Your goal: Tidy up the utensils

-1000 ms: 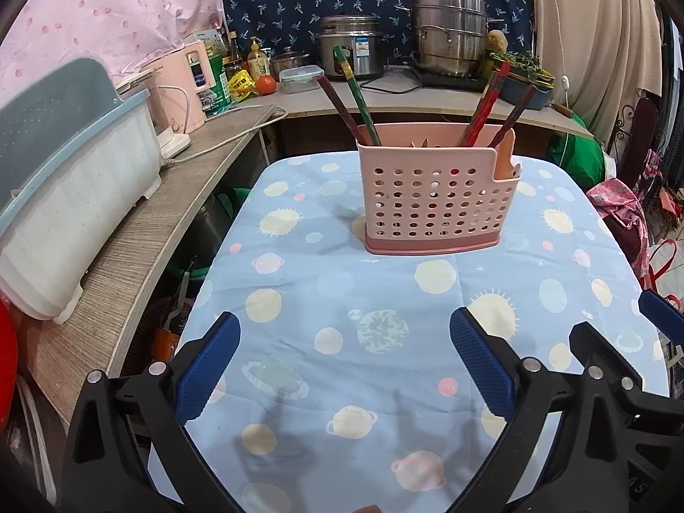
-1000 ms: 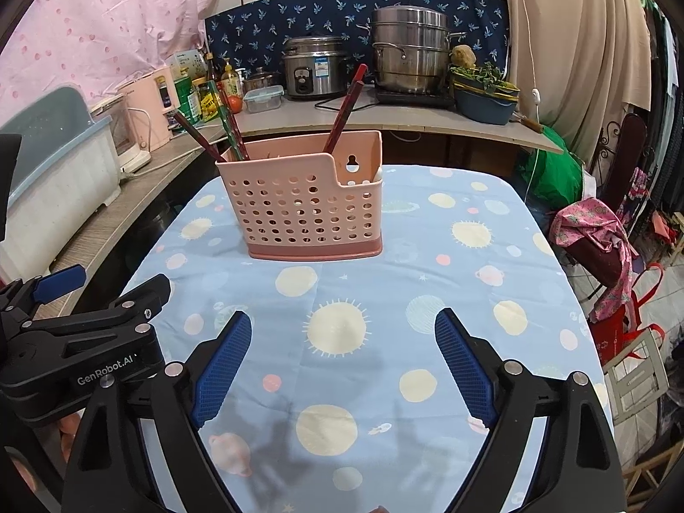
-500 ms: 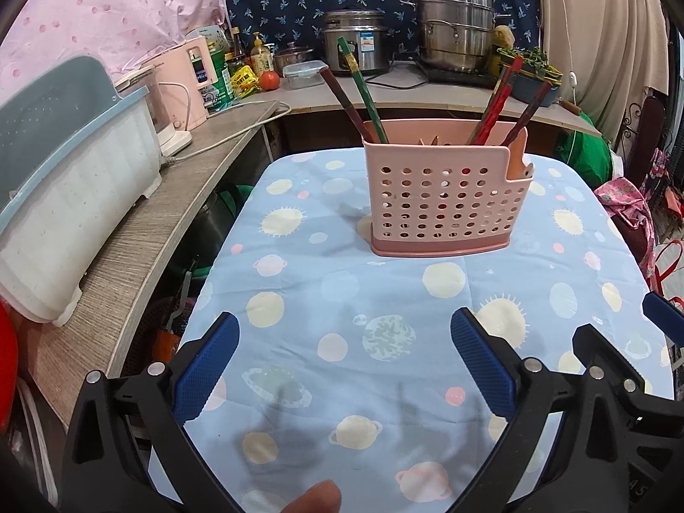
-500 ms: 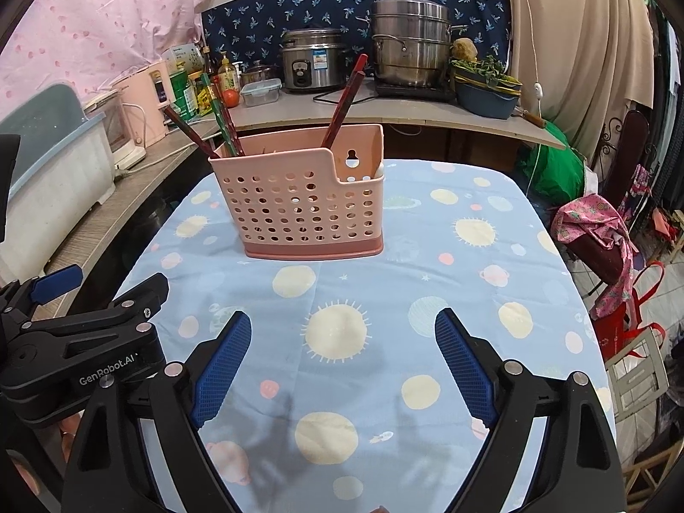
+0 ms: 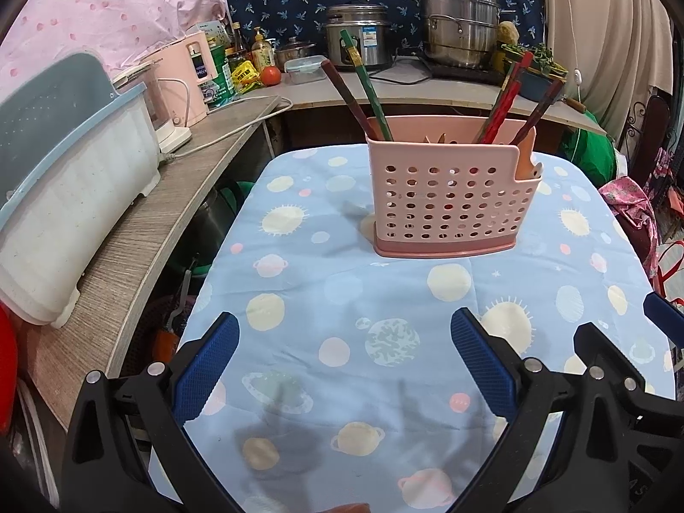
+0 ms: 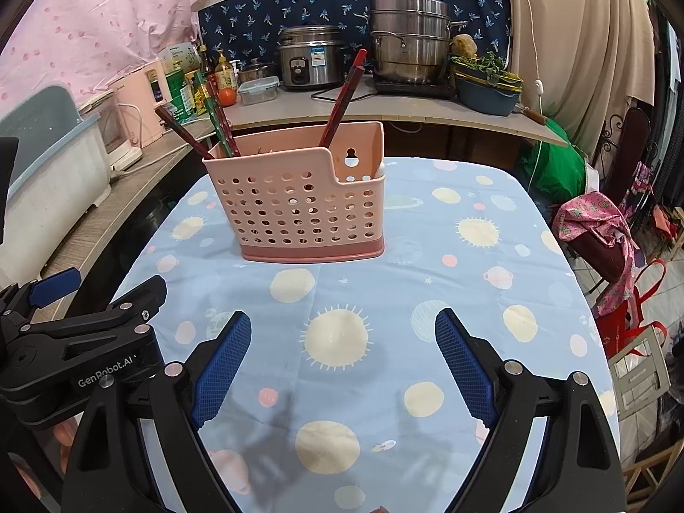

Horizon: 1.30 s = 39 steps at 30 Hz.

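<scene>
Both tongs released, empty: left gripper, right gripper. Approach pink utensil caddy squarely; pinch one chopstick high.

the utensil holder stands on the table, chopsticks in it, counter behind, bin left.

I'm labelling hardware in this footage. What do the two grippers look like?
Both the left gripper and right gripper have matte black plastic frames with silver rivets and blue cross-hatched pads. White "GenRobot.AI" lettering marks the left gripper's body in the right wrist view. No cables or sleeves show.
</scene>
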Each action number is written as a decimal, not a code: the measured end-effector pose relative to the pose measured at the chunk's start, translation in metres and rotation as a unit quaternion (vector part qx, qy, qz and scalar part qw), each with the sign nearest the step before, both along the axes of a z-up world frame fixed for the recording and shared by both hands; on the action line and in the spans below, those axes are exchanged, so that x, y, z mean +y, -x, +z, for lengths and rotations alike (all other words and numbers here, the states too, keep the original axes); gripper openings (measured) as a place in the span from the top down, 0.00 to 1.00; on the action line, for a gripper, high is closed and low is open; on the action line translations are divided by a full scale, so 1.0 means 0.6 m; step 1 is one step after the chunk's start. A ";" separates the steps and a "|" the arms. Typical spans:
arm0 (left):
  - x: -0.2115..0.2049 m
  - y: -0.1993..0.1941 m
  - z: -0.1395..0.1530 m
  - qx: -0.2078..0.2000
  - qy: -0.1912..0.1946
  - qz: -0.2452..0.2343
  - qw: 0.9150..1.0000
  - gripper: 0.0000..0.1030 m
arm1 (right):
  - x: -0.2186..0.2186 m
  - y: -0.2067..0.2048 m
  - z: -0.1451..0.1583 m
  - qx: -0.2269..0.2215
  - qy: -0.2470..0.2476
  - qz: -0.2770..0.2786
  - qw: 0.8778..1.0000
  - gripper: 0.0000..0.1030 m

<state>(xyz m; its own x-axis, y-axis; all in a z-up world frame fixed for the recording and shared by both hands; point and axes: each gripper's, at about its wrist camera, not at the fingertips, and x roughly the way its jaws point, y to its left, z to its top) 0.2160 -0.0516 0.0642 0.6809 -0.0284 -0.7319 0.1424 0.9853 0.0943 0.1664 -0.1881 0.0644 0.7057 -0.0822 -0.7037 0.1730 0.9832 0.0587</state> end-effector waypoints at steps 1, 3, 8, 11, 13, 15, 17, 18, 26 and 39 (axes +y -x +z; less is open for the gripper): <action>0.000 -0.001 0.000 0.001 0.000 0.000 1.000 0.08 | 0.000 -0.001 0.000 0.000 0.000 0.000 1.000 0.18; 0.000 -0.001 0.000 0.001 -0.001 0.001 1.000 0.08 | -0.001 -0.001 0.000 0.000 0.000 0.000 1.000 0.18; -0.002 -0.006 -0.001 0.002 -0.001 0.003 1.000 0.08 | -0.003 -0.005 -0.002 0.002 -0.003 -0.001 1.000 0.18; -0.003 -0.008 -0.002 0.003 -0.002 0.003 1.000 0.08 | -0.004 -0.007 -0.002 0.002 -0.003 -0.001 1.000 0.18; -0.004 -0.010 -0.001 0.002 -0.003 0.002 1.000 0.08 | -0.004 -0.007 -0.002 0.002 -0.003 -0.001 1.000 0.18; -0.004 -0.012 0.000 0.002 -0.003 0.002 1.000 0.08 | -0.004 -0.008 -0.001 0.000 -0.003 -0.002 1.000 0.18; -0.005 -0.014 0.002 0.001 -0.003 0.002 1.000 0.08 | -0.005 -0.012 0.000 -0.001 -0.003 -0.002 1.000 0.18; -0.005 -0.016 0.003 0.000 -0.003 0.002 1.000 0.08 | -0.006 -0.014 0.001 -0.001 -0.003 -0.002 1.000 0.18; -0.006 -0.023 0.006 -0.003 -0.001 0.002 1.000 0.08 | -0.006 -0.019 0.004 -0.003 -0.002 -0.002 1.000 0.18; -0.007 -0.028 0.008 -0.001 0.000 0.003 1.000 0.08 | -0.007 -0.020 0.004 -0.003 -0.002 -0.002 1.000 0.18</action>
<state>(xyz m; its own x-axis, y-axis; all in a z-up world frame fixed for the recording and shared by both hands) 0.2330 -0.0559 0.0690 0.6821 -0.0245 -0.7309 0.1369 0.9861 0.0947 0.1785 -0.1925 0.0670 0.7095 -0.0828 -0.6999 0.1773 0.9821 0.0635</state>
